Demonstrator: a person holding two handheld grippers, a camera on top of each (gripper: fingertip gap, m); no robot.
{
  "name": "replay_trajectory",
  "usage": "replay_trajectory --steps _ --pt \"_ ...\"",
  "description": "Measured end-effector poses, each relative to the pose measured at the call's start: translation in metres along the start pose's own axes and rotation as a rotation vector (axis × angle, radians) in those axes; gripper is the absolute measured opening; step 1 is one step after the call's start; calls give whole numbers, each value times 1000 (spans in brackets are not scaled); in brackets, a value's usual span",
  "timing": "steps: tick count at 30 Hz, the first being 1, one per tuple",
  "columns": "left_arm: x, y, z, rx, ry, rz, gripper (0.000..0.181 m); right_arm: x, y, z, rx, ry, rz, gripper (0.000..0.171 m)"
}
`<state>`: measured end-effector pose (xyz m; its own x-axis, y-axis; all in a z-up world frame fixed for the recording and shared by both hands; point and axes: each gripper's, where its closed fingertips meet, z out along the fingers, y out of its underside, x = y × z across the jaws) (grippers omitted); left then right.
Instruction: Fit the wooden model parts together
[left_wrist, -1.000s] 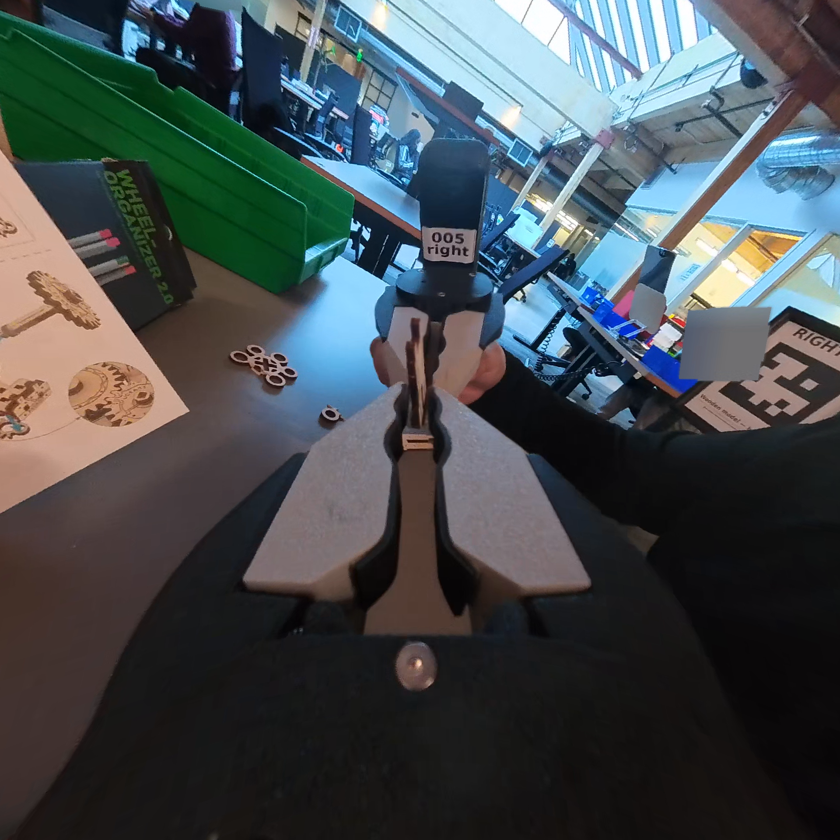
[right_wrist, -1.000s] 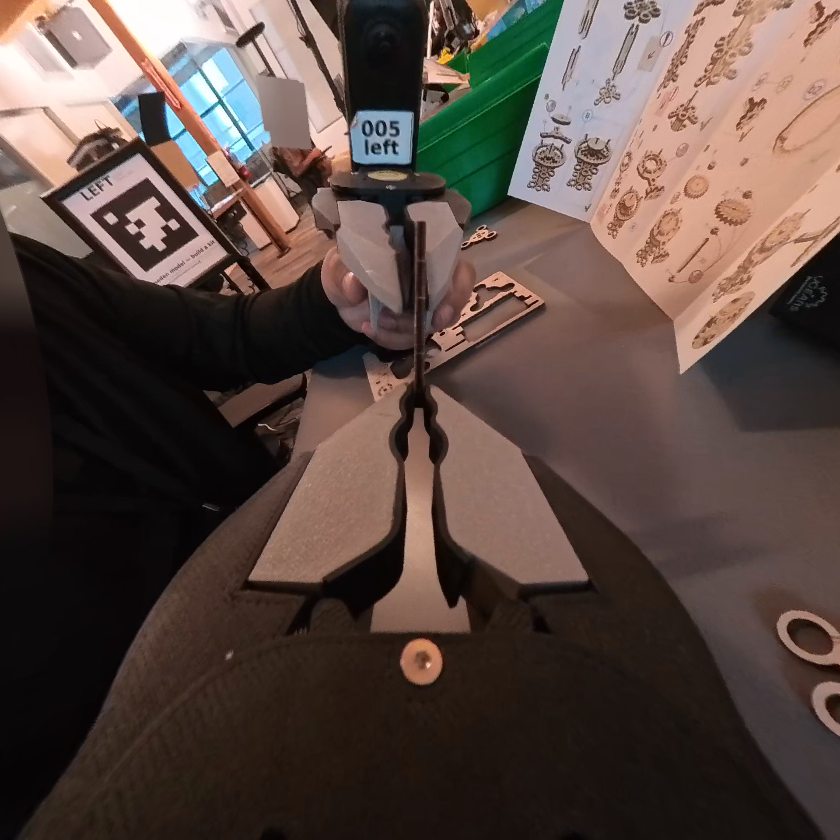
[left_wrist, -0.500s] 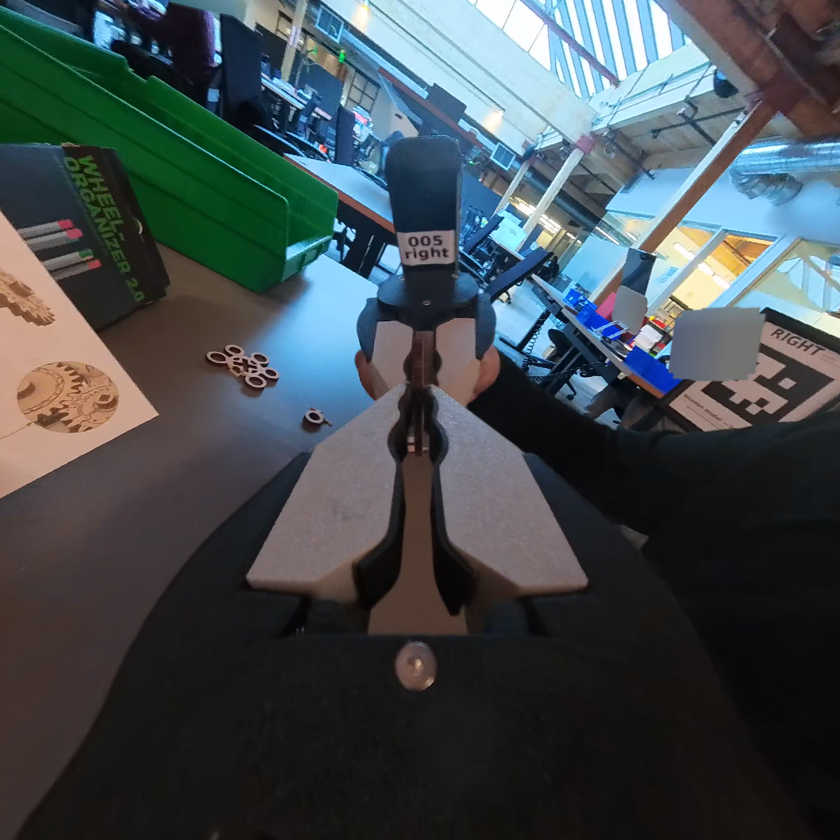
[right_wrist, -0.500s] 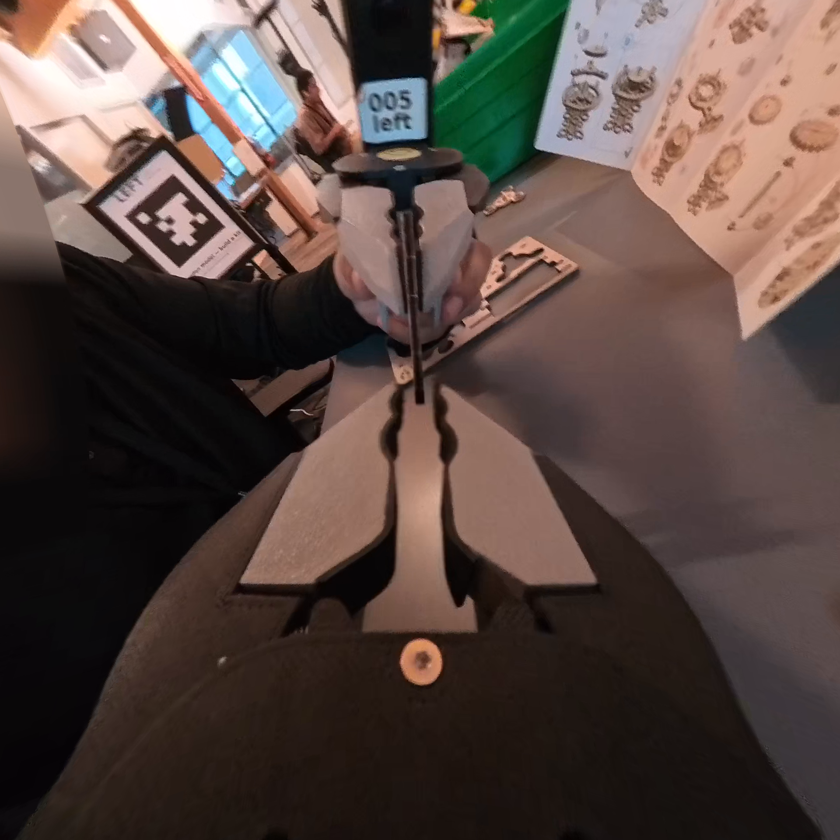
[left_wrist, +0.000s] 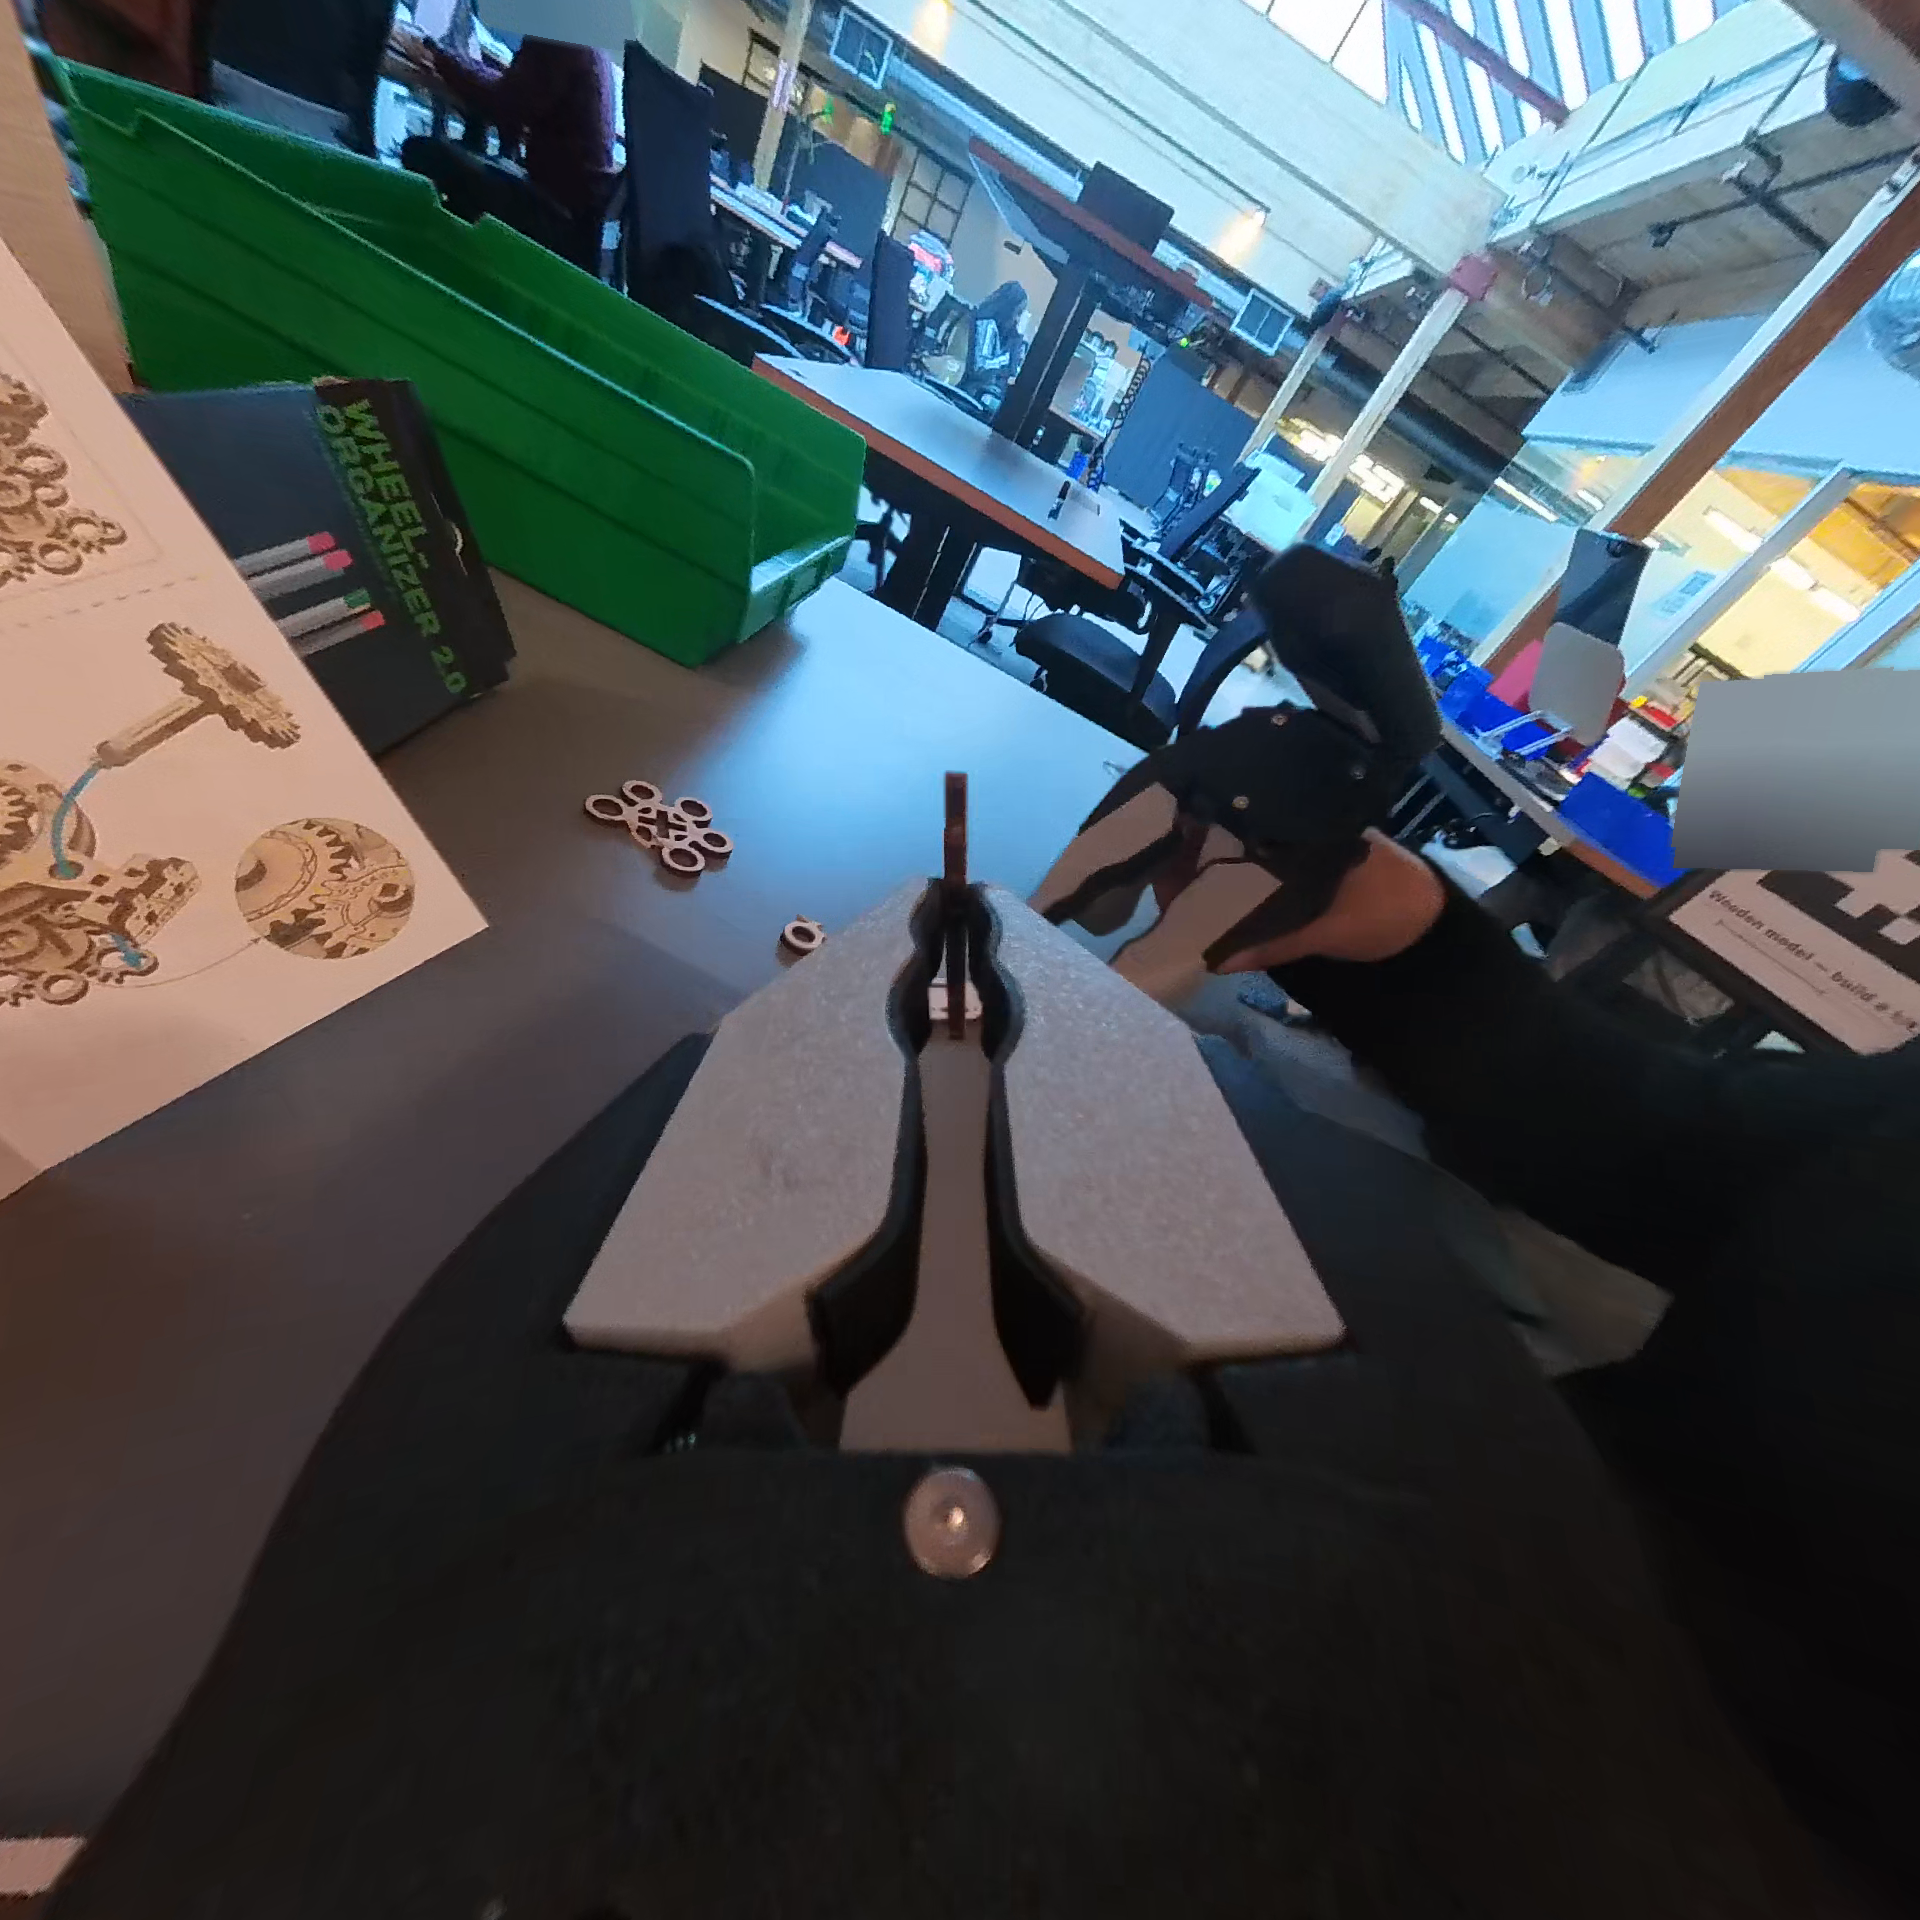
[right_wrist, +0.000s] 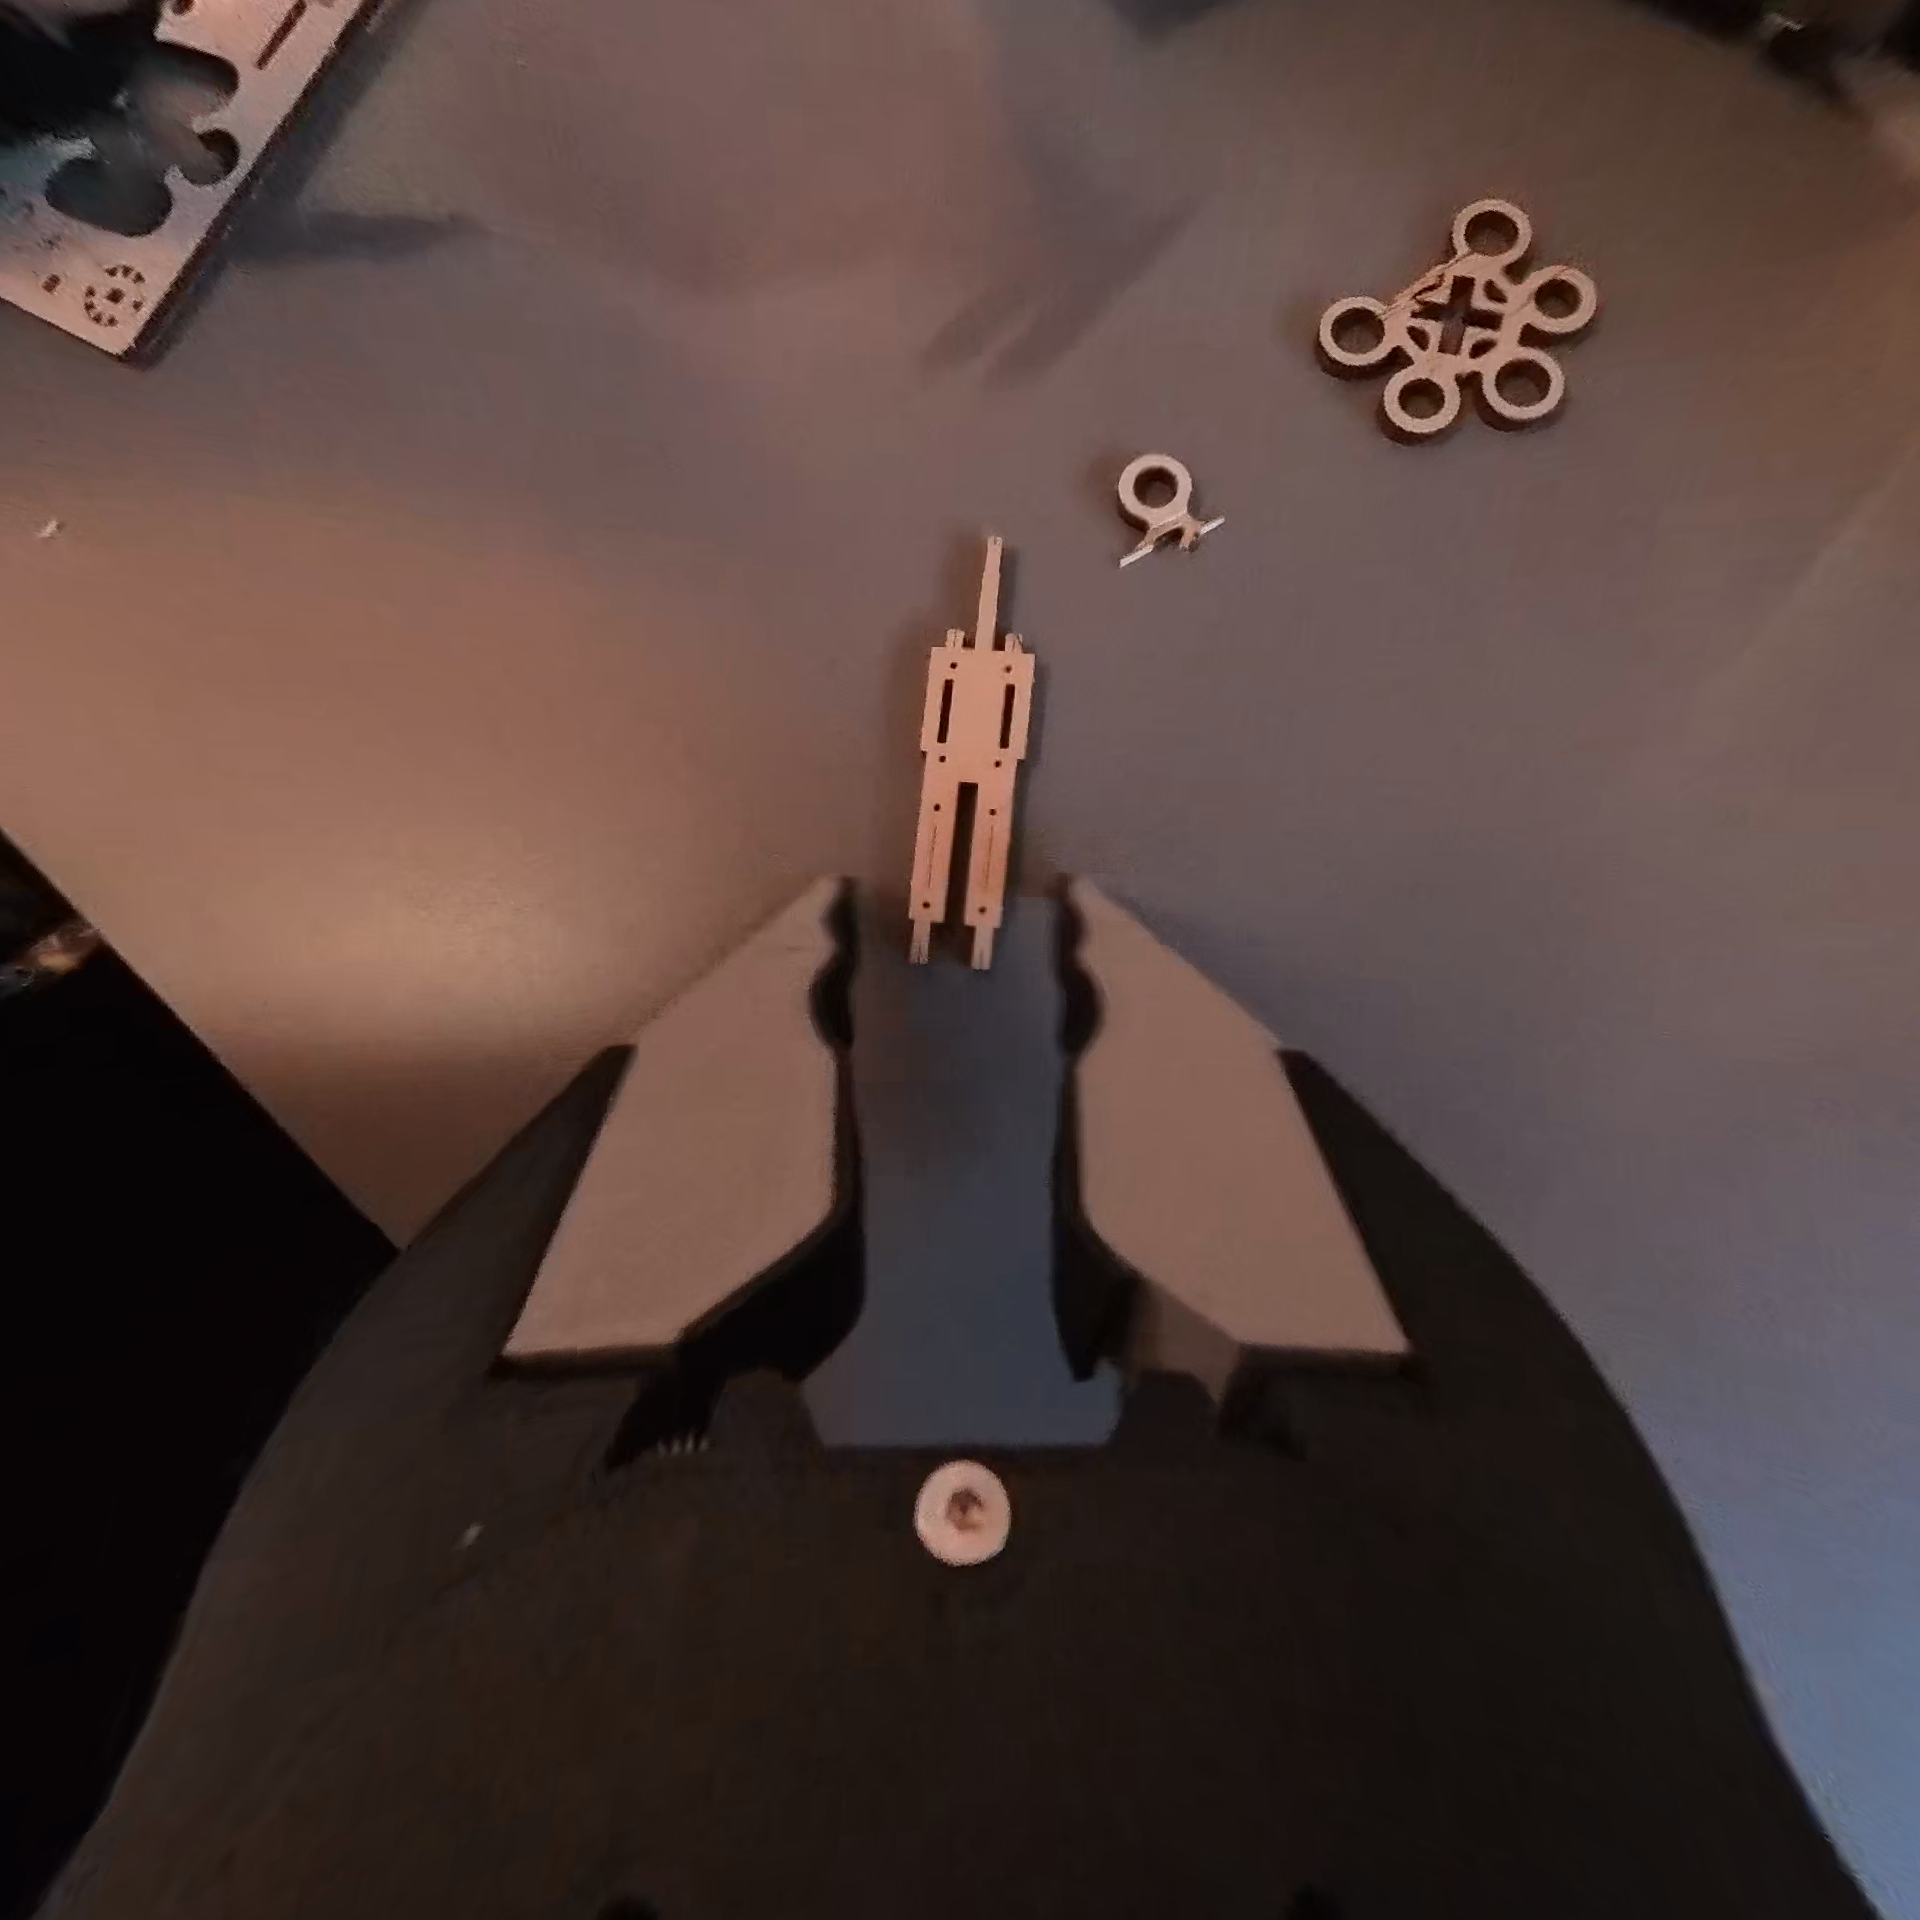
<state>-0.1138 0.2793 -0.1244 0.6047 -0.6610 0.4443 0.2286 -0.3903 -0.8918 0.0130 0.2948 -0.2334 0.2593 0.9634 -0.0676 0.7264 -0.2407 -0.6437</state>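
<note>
A: In the left wrist view, what does the left gripper (left_wrist: 954, 935) do?

B: Its two grey fingers are pressed together on a thin dark wooden strip (left_wrist: 956, 831). The strip stands upright, seen edge-on, and its top rises above the fingertips. The gripper is above the grey table (left_wrist: 727, 987).

A: What lies around it?

B: On the table ahead there is a wooden part with five rings (left_wrist: 661, 823), and nearer a small ring piece (left_wrist: 801, 934). To the left lies an instruction sheet (left_wrist: 156, 831), behind it a dark box (left_wrist: 343, 540) and a green bin (left_wrist: 520, 416). At the right side the right gripper (left_wrist: 1174, 894) is tilted down toward the table, with a hand (left_wrist: 1371, 914) behind it.

A: And in the right wrist view?

B: The camera looks down on the table. The right gripper (right_wrist: 956, 914) has its fingers wide apart and holds nothing. A flat forked wooden part (right_wrist: 971, 790) lies on the table; its two legs reach just between the fingertips, and I cannot tell if they touch it. The small ring piece (right_wrist: 1162, 506) is near, up and to the right, and the part with five rings (right_wrist: 1458, 320) is farther. A cut-out wooden sheet (right_wrist: 135, 208) is in the upper left corner.
</note>
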Motion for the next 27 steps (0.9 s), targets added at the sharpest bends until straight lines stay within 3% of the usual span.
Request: replay_trajectory --steps 1,5,8,10,11,14,15,17,20,21,23,27 --pt "0 1 0 -7 -8 13 0 1 -1 2 7 19 -17 14" --pt "-1 2 -1 -14 -18 31 0 -11 -4 -2 -11 -92 -105 14" --pt "-1 1 -4 -12 -5 13 0 -52 -19 -26 27 -289 -611 14" --pt "-1 3 -3 -24 0 9 0 -27 -26 -21 -101 -180 -870 19" --pt "-1 5 -2 -32 0 11 0 -16 -26 -18 -199 -186 -902 23" --pt "-2 6 -2 -41 -10 26 0 16 -26 -16 -472 -154 -888 38" --pt "-3 4 -3 -38 -10 25 0 22 -29 -18 -486 -124 -909 43" --pt "-3 2 -5 -28 -6 13 0 24 -41 -21 -429 -52 -855 44" --pt "-2 1 -6 -27 -2 10 0 22 -51 -9 -284 81 -494 43" --pt "-2 1 -6 -28 -2 14 0 18 -53 -2 -219 98 -390 33" --pt "-2 0 -6 -24 -5 19 0 3 -53 15 -126 36 -250 23" --pt "-7 2 -7 -25 -18 2 1 8 -61 45 -81 -3 -100 19"
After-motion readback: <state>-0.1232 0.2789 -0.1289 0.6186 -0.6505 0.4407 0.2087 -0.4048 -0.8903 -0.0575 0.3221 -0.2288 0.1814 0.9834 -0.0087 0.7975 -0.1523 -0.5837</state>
